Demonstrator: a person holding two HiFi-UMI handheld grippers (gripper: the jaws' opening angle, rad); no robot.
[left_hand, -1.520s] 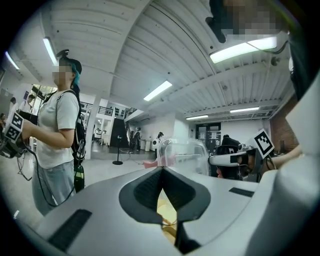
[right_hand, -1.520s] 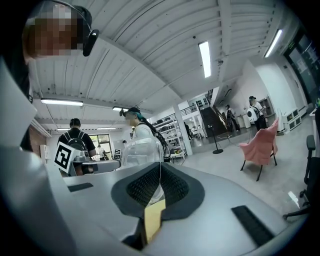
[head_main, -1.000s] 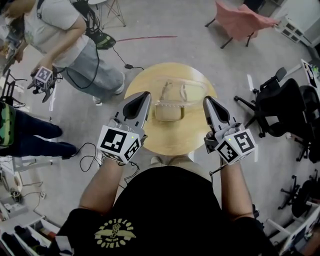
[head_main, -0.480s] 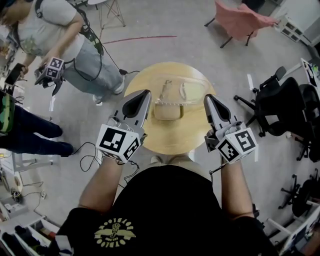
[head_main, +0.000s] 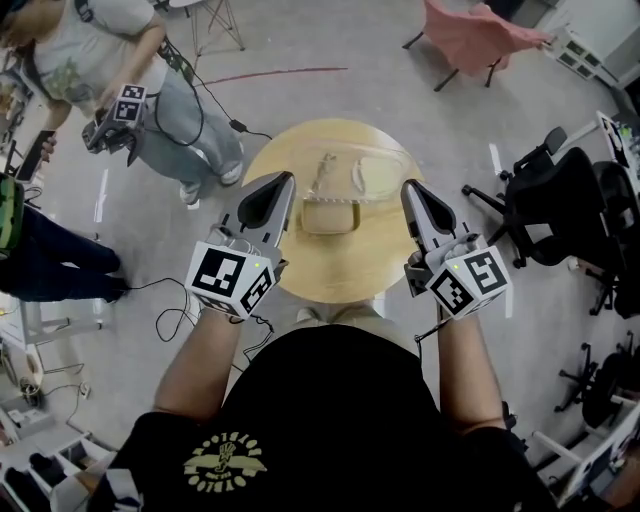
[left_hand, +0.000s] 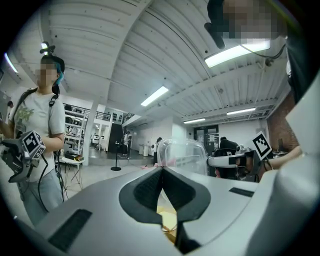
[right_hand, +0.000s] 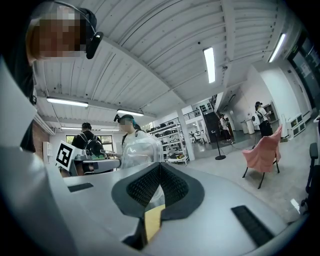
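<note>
Dark ribbed pads (left_hand: 148, 189) of the left claw (head_main: 283, 177) lay pressed together with nothing between them. The right claw (head_main: 408, 186) was drawn together in the same way and was likewise empty. Both hung in the air above the round wooden counter (head_main: 345, 275), touching nothing.

Between the two tips, and slightly ahead of them, sat a clear plastic box (head_main: 352, 183) with a tan block (head_main: 330, 217) at its near end. It stood just right of the left claw's tip and just left of the right claw's tip, apart from both. In each gripper view its domed top rose straight beyond the closed tips.

The left claw's tip sat over the counter's left rim and the right claw's tip over its right rim. Bare wood lay behind the tips, towards the holder, running to the near edge.

Open grey floor (head_main: 330, 95) ringed the counter. Cables (head_main: 170, 300) trailed outside and behind the left claw. Farther out on that side a person (head_main: 120, 50) stood holding another marked device. Well off to the outside of the right claw stood a black office chair (head_main: 555, 200). A pink chair (head_main: 470, 30) stood far ahead of it, beyond the counter.
</note>
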